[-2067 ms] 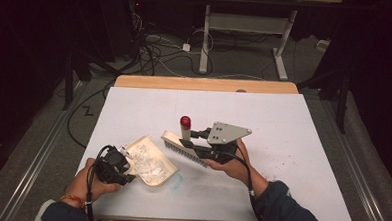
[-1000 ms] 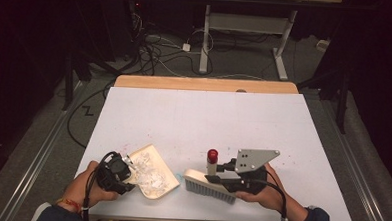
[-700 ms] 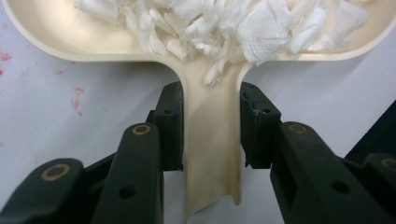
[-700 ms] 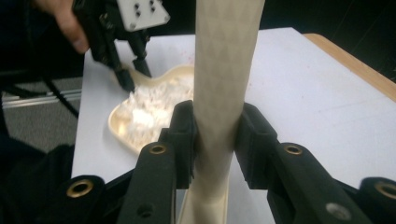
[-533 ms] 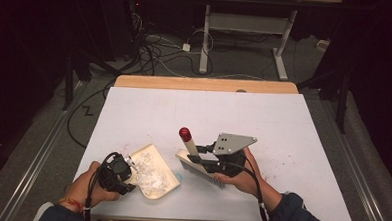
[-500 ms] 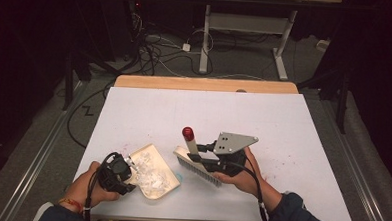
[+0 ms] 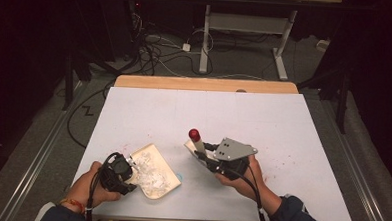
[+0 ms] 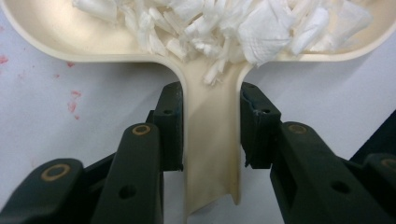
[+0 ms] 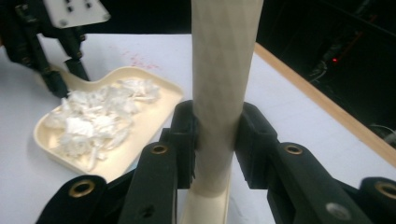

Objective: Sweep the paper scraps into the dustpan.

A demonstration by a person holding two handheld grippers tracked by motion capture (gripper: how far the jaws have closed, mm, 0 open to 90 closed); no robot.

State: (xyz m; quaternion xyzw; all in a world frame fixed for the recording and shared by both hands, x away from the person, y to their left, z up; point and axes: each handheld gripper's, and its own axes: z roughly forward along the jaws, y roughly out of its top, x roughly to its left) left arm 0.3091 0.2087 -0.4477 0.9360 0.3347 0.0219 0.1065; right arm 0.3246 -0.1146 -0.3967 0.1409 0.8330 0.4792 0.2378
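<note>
White scraps [image 7: 151, 172] already sat in the dustpan [image 7: 154, 156] clamped by left gripper [image 7: 126, 173]; right gripper [image 7: 208, 156], at its 3 o'clock, gripped brush [image 7: 196, 140], table [image 7: 293, 125] looked swept.

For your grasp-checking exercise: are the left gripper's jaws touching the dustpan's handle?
Touching. In the left gripper view, the left gripper has both jaws pressed flat against the sides of the cream dustpan handle, with no gap on either side.

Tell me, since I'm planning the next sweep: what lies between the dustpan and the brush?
Bare white table in the high view, between the dustpan and the brush.
</note>
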